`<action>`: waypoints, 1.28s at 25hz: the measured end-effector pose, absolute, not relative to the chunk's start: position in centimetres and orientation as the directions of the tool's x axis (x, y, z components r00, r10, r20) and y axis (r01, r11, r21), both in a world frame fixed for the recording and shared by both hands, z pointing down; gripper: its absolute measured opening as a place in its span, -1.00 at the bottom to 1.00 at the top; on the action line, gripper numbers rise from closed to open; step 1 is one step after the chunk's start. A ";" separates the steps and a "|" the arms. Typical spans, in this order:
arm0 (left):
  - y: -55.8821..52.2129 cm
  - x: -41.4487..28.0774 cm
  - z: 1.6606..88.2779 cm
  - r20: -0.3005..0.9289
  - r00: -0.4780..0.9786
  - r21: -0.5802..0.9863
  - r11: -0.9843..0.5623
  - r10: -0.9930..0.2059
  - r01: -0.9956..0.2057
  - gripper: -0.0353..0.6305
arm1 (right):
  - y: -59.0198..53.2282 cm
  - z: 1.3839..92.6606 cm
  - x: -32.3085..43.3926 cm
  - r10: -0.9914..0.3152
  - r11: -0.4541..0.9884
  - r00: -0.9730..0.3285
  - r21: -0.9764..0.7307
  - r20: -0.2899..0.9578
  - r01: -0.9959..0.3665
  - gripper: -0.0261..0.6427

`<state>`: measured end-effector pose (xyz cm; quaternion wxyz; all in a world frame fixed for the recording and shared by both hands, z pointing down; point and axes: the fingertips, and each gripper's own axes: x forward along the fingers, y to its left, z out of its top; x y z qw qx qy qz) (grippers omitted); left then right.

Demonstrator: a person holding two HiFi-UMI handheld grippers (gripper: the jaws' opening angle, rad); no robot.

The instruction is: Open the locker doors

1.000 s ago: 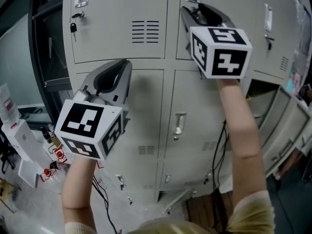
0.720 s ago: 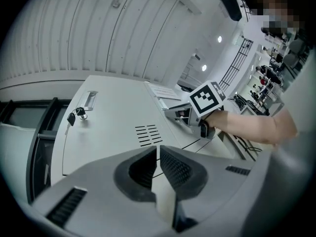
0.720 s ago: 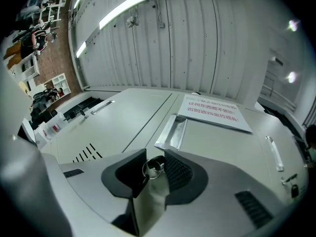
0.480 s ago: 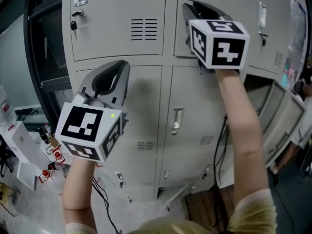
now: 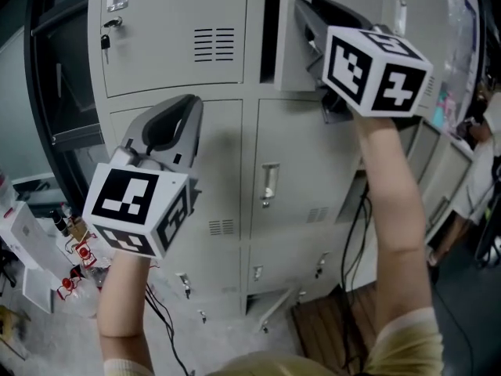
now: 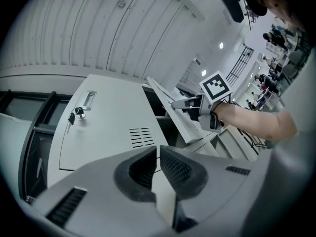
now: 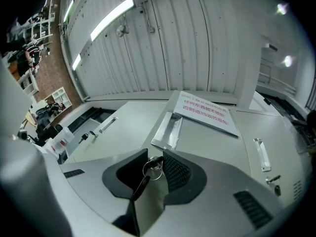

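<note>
right gripper is up at the top middle locker door. its jaws have just been closing and are now pinched on the key at that door, with the key's ring between the pads. the door stands ajar, swung out from the bank of grey lockers, with a dark gap along its left edge. a metal handle and a printed notice show on the door face beyond the jaws.

left gripper is lower, in front of the middle row, touching nothing. its jaws are all but together, only a slit between the pads, nothing in it.

top left door is closed, with a second key at its lock.
</note>
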<state>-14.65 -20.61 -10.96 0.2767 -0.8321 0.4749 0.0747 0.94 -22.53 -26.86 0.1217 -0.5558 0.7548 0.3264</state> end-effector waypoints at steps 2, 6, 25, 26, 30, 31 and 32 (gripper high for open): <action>-20.4 -13.8 -11.0 -0.388 0.554 -0.387 -0.415 -0.736 -0.823 -0.88 | -21.3 -26.9 1.4 -0.749 0.198 -0.369 0.345 -0.551 -0.917 -0.66; -19.8 -11.8 -10.8 -0.382 0.596 -0.392 -0.460 -0.706 -0.797 -0.88 | -18.7 -26.9 2.7 -0.731 0.250 -0.393 0.316 -0.558 -0.915 -0.66; -18.6 -3.5 -10.2 -0.370 0.744 -0.390 -0.633 -0.557 -0.668 -0.88 | -9.6 -26.4 12.9 -0.756 0.070 -0.274 0.343 -0.595 -0.937 -0.61; -18.7 -2.9 -10.0 -0.367 0.751 -0.388 -0.644 -0.548 -0.660 -0.88 | -9.3 -26.4 13.5 -0.759 0.063 -0.267 0.341 -0.594 -0.938 -0.61; -19.0 -0.5 -9.3 -0.355 0.783 -0.378 -0.688 -0.511 -0.620 -0.88 | -8.1 -26.3 16.2 -0.771 0.017 -0.212 0.313 -0.600 -0.950 -0.61; -19.2 -0.2 -9.2 -0.354 0.788 -0.374 -0.696 -0.504 -0.613 -0.88 | -7.9 -26.2 16.8 -0.772 0.008 -0.201 0.307 -0.603 -0.952 -0.61; -19.3 0.1 -9.1 -0.353 0.792 -0.369 -0.703 -0.498 -0.607 -0.88 | -7.8 -26.2 17.2 -0.773 0.003 -0.193 0.300 -0.605 -0.954 -0.61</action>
